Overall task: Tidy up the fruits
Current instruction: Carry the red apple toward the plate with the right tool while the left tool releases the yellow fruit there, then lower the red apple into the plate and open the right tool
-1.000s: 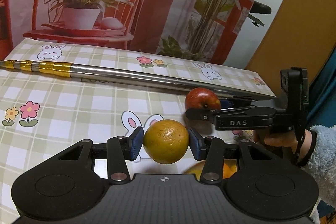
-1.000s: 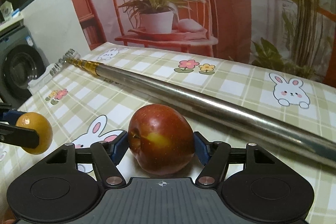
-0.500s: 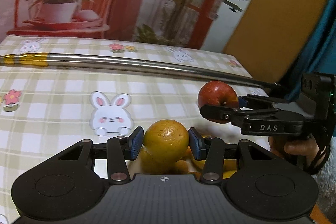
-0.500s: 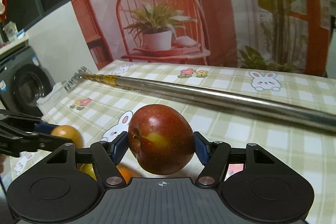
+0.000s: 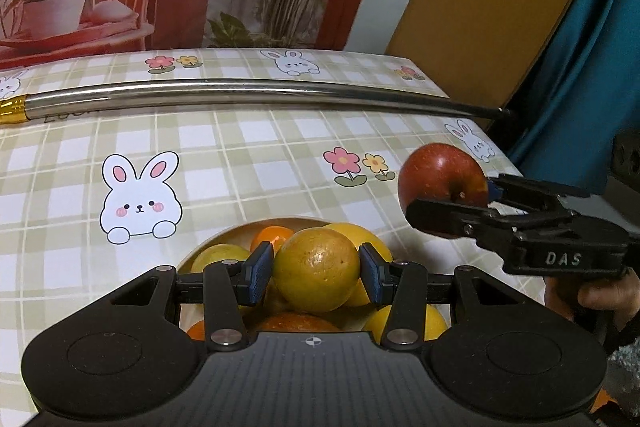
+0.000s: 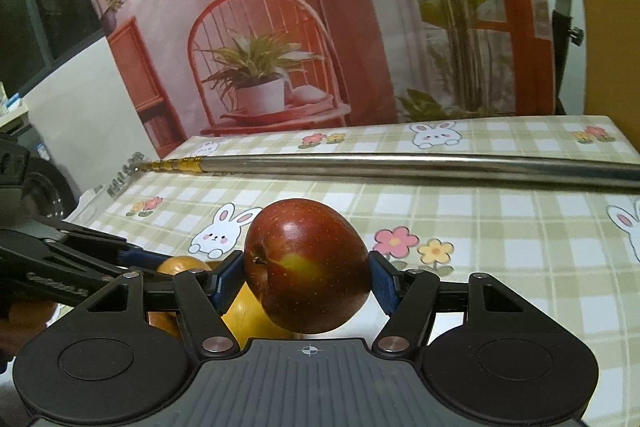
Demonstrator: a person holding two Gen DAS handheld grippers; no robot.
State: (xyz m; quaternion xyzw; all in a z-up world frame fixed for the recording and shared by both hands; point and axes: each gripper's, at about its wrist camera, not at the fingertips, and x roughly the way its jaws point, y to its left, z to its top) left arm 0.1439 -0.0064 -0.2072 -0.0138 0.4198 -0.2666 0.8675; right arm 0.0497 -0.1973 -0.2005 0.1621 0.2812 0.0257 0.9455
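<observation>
Squarely between the blue pads of the left gripper [image 5: 316, 277] sits a yellow-orange citrus fruit [image 5: 316, 275], pinched on both sides and held in the air just above a pale bowl [image 5: 208, 245]. That bowl stands on the tabletop [image 5: 240, 163] at the near edge and holds a heap of other citrus fruits [image 5: 404, 319], orange and yellow, most of them hidden under the gripper's body. Only the far arc of the rim shows.

To the right of the bowl and a little higher, the right gripper [image 6: 306, 283] has its fingers closed on a dark red apple [image 6: 306, 265], the pads pressing on its two flanks, stem end turned toward the left. From the left wrist camera the same apple [image 5: 442, 183] shows beside the bowl, clear of the tabletop, with the right gripper's black fingers [image 5: 448, 223] reaching in from the right and a hand [image 5: 592, 297] in a fuzzy grey sleeve gripping its handle. From the right wrist camera the left gripper's fingers [image 6: 80, 259] come in low from the left, and some of the heaped fruit shows beneath the apple.

Farther back, a long steel pole [image 5: 260, 95] with a gold-banded end lies across the checked cloth, printed with rabbits and flowers. Behind stands a backdrop picturing a red chair and potted plant [image 6: 256, 75].
</observation>
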